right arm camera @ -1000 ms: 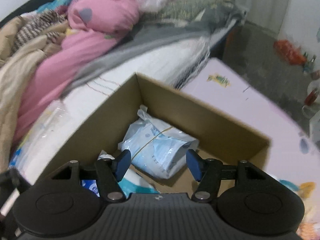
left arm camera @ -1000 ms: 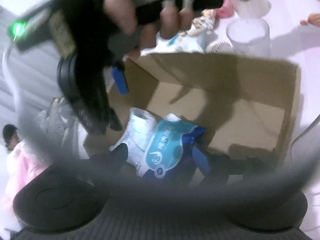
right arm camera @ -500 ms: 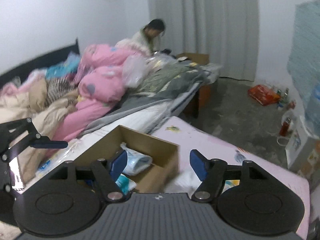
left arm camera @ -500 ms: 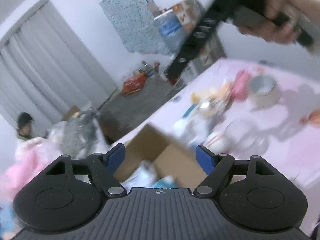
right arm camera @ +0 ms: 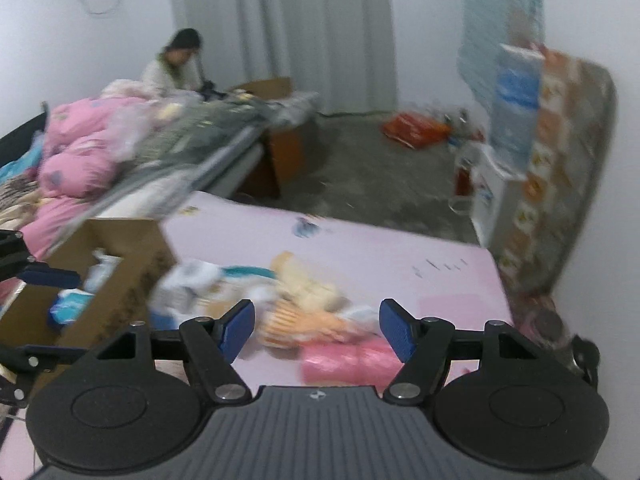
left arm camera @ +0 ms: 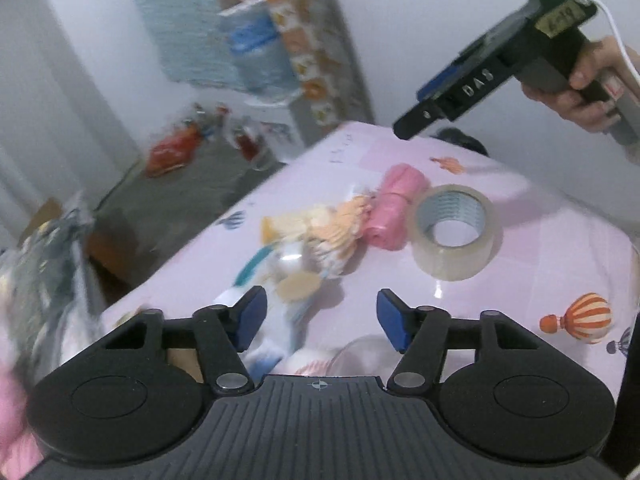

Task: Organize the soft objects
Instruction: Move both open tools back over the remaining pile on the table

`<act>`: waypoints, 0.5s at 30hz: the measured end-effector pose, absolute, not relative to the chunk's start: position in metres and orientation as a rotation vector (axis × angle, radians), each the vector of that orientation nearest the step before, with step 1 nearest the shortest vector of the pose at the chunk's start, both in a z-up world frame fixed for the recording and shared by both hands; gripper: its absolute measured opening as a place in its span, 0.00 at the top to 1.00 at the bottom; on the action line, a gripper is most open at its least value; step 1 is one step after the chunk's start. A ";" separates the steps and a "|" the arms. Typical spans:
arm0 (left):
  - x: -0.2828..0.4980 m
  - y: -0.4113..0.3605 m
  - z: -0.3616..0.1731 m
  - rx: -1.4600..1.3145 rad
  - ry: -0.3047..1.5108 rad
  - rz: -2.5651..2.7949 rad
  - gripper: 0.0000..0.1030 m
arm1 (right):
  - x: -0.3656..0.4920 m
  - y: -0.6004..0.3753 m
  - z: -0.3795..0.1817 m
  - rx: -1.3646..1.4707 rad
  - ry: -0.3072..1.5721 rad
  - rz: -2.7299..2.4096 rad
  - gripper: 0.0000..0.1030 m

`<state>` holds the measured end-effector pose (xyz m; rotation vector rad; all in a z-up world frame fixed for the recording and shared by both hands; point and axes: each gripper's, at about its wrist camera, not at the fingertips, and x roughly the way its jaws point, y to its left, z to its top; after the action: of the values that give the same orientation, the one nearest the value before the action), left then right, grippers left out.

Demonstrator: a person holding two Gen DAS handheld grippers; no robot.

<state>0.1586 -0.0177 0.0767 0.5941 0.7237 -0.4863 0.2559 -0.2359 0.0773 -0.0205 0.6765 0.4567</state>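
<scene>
Left wrist view: left gripper (left arm camera: 318, 316) jaws, just narrowed, stand apart and empty above the pink counter (left arm camera: 532, 280).
Soft things: pink roll (left arm camera: 390, 212) touches plush doll (left arm camera: 340, 232); tape roll (left arm camera: 454, 232) just beside.
Handling: likely light and squashy; grip the roll across its middle.
Right wrist view: right gripper (right arm camera: 316, 330) jaws wide, empty.
Box: cardboard box (right arm camera: 120, 280) at left holds blue-white soft packs (right arm camera: 70, 306).

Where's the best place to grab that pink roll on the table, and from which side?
Probably across the middle of the pink roll, coming from above with the right gripper, which is open and nearest. It lies on its side, so its soft rounded flanks should fit between the pads.
</scene>
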 end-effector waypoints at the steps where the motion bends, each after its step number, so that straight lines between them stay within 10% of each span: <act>1: 0.165 -0.026 0.075 0.608 0.738 -0.505 0.51 | 0.261 -0.245 0.070 -0.003 0.685 0.450 0.50; 3: 0.182 -0.044 0.068 0.655 0.753 -0.553 0.63 | 0.273 -0.261 0.055 0.040 0.717 0.447 0.51; 15: 0.276 -0.107 0.014 0.832 0.872 -0.694 0.62 | 0.328 -0.314 -0.030 0.265 0.910 0.456 0.53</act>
<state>0.2758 -0.1074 0.0137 0.8321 0.8720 -0.6935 0.3279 -0.3144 -0.0302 0.2651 0.9103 0.4556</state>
